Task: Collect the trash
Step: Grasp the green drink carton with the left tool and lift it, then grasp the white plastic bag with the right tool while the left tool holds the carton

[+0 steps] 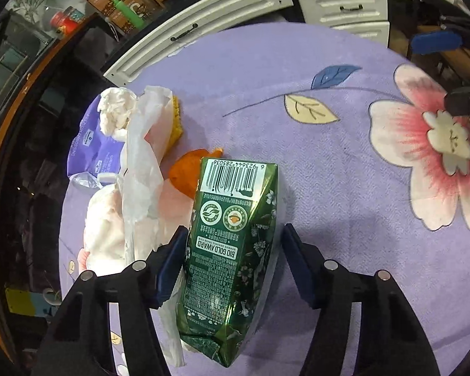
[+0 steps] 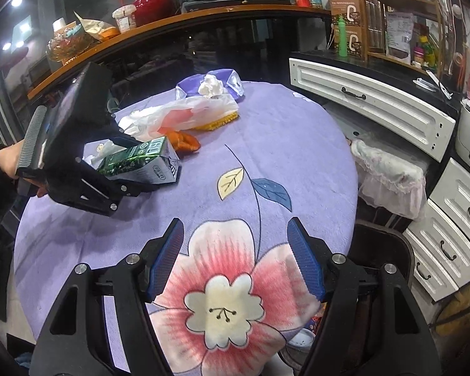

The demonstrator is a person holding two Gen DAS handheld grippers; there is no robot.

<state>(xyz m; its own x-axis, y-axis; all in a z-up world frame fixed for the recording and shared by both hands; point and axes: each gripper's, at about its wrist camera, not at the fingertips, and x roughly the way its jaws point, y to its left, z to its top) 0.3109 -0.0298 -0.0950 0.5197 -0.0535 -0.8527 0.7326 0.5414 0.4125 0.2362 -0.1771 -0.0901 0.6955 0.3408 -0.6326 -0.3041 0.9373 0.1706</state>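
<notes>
Green foil carton [image 1: 232, 250] lies on the purple surface [image 1: 344, 188], between the pads of my left hand-held gripper [image 1: 233, 263]: part-open, left pad touching, right pad just clear. Long axis runs near-to-far. Right hand-held gripper [image 2: 236, 260] wide, empty, well apart.

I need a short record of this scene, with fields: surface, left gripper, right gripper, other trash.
surface: round table with purple flower cloth
left gripper: around the green carton, jaws not yet pressing
right gripper: open, empty, above the cloth
other trash: plastic bag, orange peel, tissue
</notes>
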